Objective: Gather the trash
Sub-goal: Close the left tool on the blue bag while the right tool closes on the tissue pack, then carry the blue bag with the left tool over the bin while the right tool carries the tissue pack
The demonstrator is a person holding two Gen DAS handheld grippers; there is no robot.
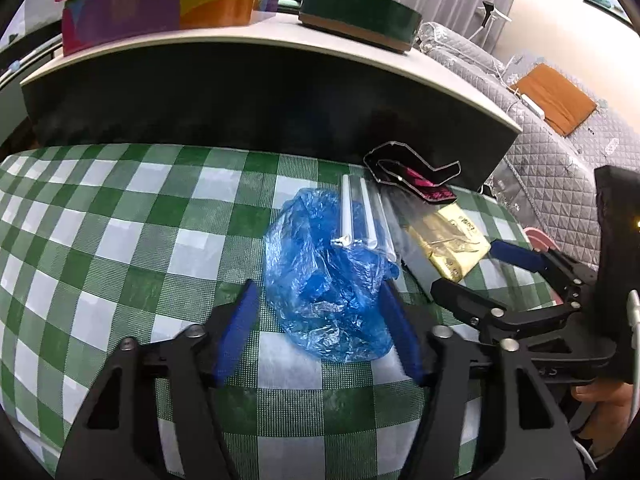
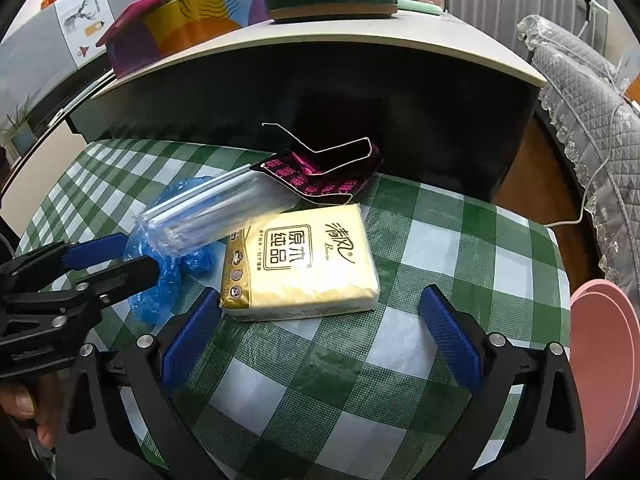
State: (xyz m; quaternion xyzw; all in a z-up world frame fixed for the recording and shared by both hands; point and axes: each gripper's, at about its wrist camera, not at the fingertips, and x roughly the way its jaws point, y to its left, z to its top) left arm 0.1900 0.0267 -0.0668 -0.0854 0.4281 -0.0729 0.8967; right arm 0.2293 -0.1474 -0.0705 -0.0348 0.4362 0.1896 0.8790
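A crumpled blue plastic bag (image 1: 320, 300) lies on the green checked tablecloth (image 1: 120, 220). My left gripper (image 1: 318, 286) is open around it: the right pad brushes the bag's edge and the left pad stands apart. A clear sleeve of white straws (image 1: 364, 212) rests on the bag's far side, with a black and pink wrapper (image 1: 416, 184) behind it. In the right wrist view a yellow tissue pack (image 2: 304, 260) lies just ahead of my open right gripper (image 2: 320, 292), whose left fingertip is near the pack's corner. The bag (image 2: 168, 280), sleeve (image 2: 216, 208) and wrapper (image 2: 320, 176) show there too.
A raised dark shelf (image 1: 280, 100) behind the cloth carries a colourful box (image 1: 160, 4) and a green round tin (image 1: 360, 12). A pink bin (image 2: 600, 360) stands off the table's right edge. A grey quilted sofa (image 1: 560, 152) is to the right.
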